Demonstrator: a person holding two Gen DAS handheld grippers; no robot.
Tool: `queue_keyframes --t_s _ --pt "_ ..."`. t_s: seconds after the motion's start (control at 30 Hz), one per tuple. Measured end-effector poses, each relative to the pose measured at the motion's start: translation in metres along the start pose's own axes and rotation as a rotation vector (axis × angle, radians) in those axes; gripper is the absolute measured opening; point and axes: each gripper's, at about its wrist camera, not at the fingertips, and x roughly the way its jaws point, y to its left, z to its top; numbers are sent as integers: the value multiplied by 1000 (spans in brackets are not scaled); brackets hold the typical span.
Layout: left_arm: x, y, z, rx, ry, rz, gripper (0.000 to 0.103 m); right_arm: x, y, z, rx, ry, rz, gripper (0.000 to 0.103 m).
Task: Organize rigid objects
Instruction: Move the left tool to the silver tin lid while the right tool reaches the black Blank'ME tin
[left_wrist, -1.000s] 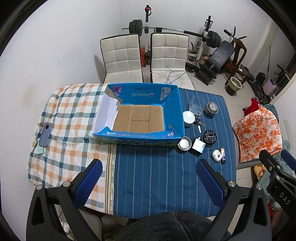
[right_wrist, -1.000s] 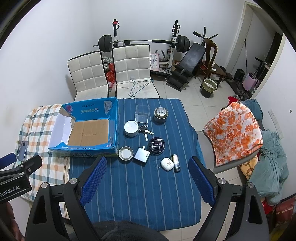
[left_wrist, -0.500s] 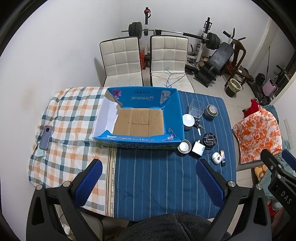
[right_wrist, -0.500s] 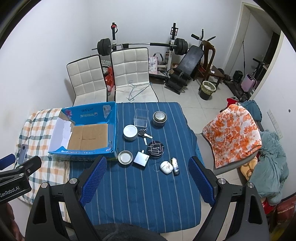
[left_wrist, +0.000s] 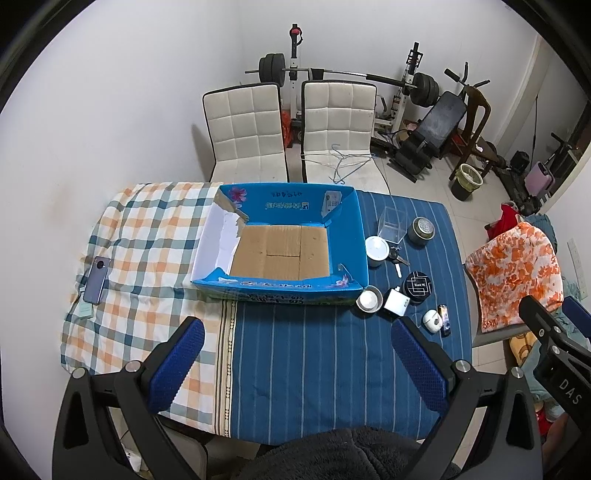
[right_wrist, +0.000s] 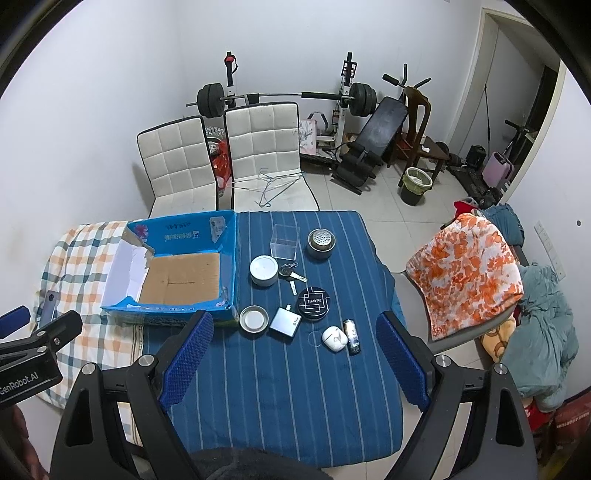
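We hold both tools high above bench (right_wrist: 280, 398), jaws spread wide, nothing gripped: left tool (left_wrist: 297, 360), right tool (right_wrist: 295, 354). Landmark: blue cardboard box (right_wrist: 229, 254), open, bare inside. Just right of box: white round jar (right_wrist: 263, 270), metal lid (right_wrist: 253, 319), keys (right_wrist: 291, 275). Farther right of box: clear plastic case (right_wrist: 284, 242), metal strainer tin (right_wrist: 321, 243), black round compact (right_wrist: 314, 304), silver flat case (right_wrist: 284, 320), white earbud case (right_wrist: 334, 339), small dark cylinder (right_wrist: 351, 336). Phone (left_wrist: 95, 275) left of box, on checked cloth (left_wrist: 147, 236).
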Motion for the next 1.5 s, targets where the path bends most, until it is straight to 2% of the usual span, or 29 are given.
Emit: queue_keyframes --t_s 0.37,0.47,0.6,0.77,0.97,1.07,1.17,1.3,1.4,1.5 --pt "1 -1 0 -3 1 -4 103 4 -2 -2 25 27 22 92" --pt "7 -3 6 -4 -3 -6 103 23 -13 0 65 66 30 92" --pt "29 -22 22 10 2 -47 103 74 -40 8 131 151 31 92" --pt "82 -63 52 71 23 -78 103 156 -75 19 176 236 -13 92" --pt "179 -117 70 139 150 -98 103 269 -118 10 259 381 -36 92" --pt "217 -139 71 168 198 -82 103 319 -134 12 307 435 16 92" --pt "253 -157 76 176 245 -61 103 358 -138 30 304 429 56 92" --pt "290 -171 90 136 267 -41 103 395 -137 55 315 448 102 92" --pt "309 -183 95 83 266 -42 102 409 -144 69 287 434 62 92" --pt "329 -197 91 52 297 -47 102 419 -156 76 256 431 26 92"
